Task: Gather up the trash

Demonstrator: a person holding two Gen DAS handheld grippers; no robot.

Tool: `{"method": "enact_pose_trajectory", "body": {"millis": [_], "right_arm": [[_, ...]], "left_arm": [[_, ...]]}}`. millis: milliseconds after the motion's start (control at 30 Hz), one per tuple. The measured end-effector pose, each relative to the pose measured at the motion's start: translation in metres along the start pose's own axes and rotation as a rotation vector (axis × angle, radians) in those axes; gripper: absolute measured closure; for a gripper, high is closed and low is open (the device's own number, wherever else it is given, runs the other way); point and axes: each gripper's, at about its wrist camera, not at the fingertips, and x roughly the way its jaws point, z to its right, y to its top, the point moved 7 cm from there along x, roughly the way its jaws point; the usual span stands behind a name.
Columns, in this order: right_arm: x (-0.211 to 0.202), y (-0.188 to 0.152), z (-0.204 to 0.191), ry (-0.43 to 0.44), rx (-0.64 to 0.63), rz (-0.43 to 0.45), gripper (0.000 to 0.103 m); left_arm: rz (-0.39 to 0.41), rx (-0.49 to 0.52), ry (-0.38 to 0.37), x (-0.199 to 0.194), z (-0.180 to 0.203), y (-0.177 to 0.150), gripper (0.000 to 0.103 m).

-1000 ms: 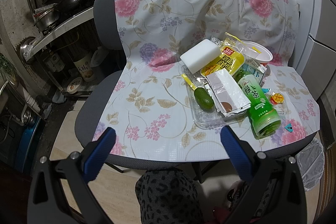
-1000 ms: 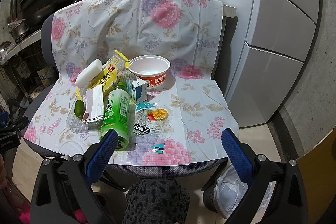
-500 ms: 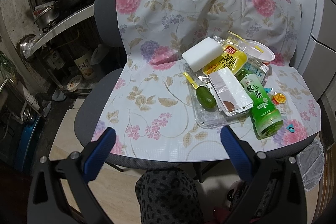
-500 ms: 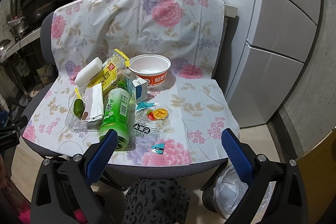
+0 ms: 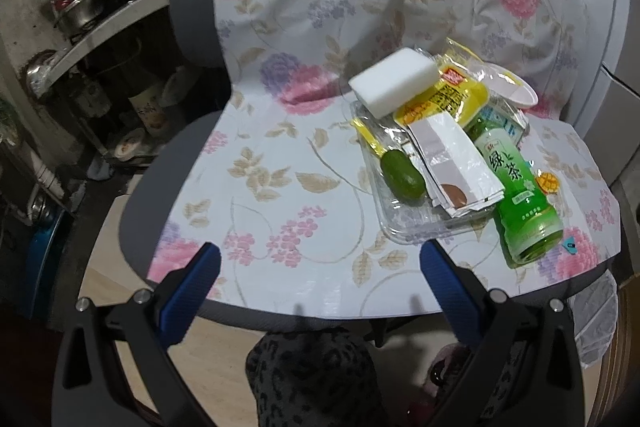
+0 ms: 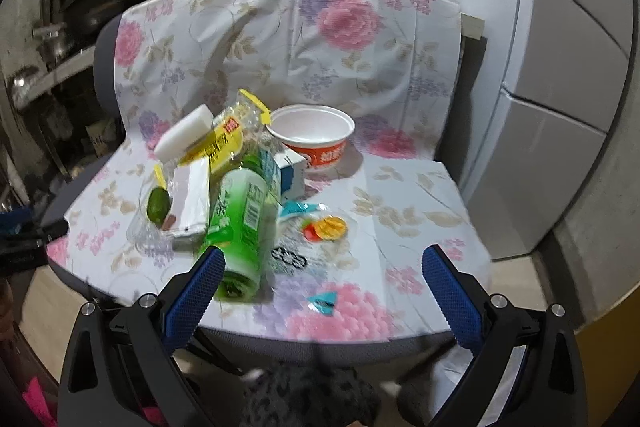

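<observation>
A glossy floral plastic sheet (image 5: pixel 304 131) covers the grey cloth chair (image 5: pixel 192 11). The clear plastic tray (image 5: pixel 404 223), green plastic tea bottle (image 5: pixel 516 195) and silvery foil wrapper (image 5: pixel 456 163) shine; the white foam block (image 5: pixel 394 81) looks matt.

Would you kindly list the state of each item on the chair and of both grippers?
Left gripper: open, empty.
Right gripper: open, empty.
Green tea bottle: lying on its side.
Noodle bowl: upright, looks empty.
Milk carton: upright.
Clear tray: holds a green fruit and wrappers.
White sponge: resting atop the pile.

Floral-covered chair (image 6: pixel 360 39), fridge (image 6: pixel 560 67) right, wood floor (image 5: pixel 224 347).
</observation>
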Motion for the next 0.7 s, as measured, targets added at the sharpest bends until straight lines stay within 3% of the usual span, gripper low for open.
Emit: {"method": "enact_pose_trajectory", "body": {"millis": [100,233,400,500,533,600,700], "right_arm": [[0.022,-0.005,0.001,0.017,-0.003,-0.037,0.006],[0.053,-0.015,0.010,-0.023,-0.017,-0.088,0.007],[0.085,-0.026,0.016,-0.005,-0.012,-0.140,0.011],[0.101,-0.030,0.015,0.043,-0.008,-0.168,0.013],[0.106,-0.030,0.015,0.055,-0.006,-0.179,0.030],[0.118,-0.033,0.016,0.072,0.008,-0.213,0.048],[0.129,-0.037,0.019,0.113,0.049,-0.248,0.051]], "left_arm": [[0.004,0.020,0.010,0.011,0.006,0.002,0.006],[-0.006,0.041,0.024,0.030,0.015,0.005,0.006],[-0.024,0.054,-0.051,0.048,0.033,0.010,0.006],[-0.025,0.061,-0.059,0.055,0.041,0.015,0.006],[-0.027,0.059,-0.060,0.057,0.042,0.016,0.006],[-0.037,0.051,-0.071,0.062,0.045,0.019,0.006],[-0.042,0.047,-0.102,0.066,0.050,0.022,0.006]]}}
